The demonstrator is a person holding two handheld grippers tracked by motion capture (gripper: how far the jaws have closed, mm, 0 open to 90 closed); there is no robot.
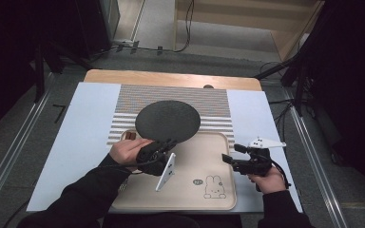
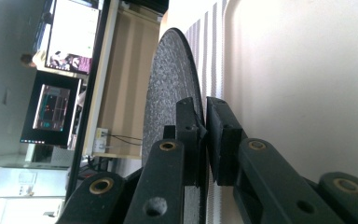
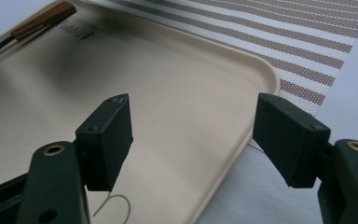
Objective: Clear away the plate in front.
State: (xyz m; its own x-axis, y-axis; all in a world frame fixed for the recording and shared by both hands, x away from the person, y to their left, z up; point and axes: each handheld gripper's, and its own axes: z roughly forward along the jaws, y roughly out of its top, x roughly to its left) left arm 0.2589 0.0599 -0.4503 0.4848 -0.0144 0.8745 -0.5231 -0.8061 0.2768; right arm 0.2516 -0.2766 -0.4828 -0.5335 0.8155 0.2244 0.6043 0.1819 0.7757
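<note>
High view: black round mat [image 1: 167,120] sits center frame, mostly on the striped placemat [image 1: 214,102], its near edge overlapping the top rim of the beige tray [image 1: 218,202]. My left gripper [image 1: 165,145] is at that near edge, lower-left of the disc. Left gripper view confirms: jaws pinched together on the mat's thin rim [image 2: 201,121], mat seen edge-on, tray surface to the right. Grip at the rim makes sense imo, a flat disc offers no other purchase; prob to drag or lift it rel. to the tray. Right gripper [image 1: 228,159] hangs over the tray's right edge, mid-right of frame, jaws wide apart w/ nothing between [image 3: 193,135], likely waiting or ready to steady the tray. Small brown piece [image 1: 130,136] lies at the tray's upper-left corner, untouched.
</note>
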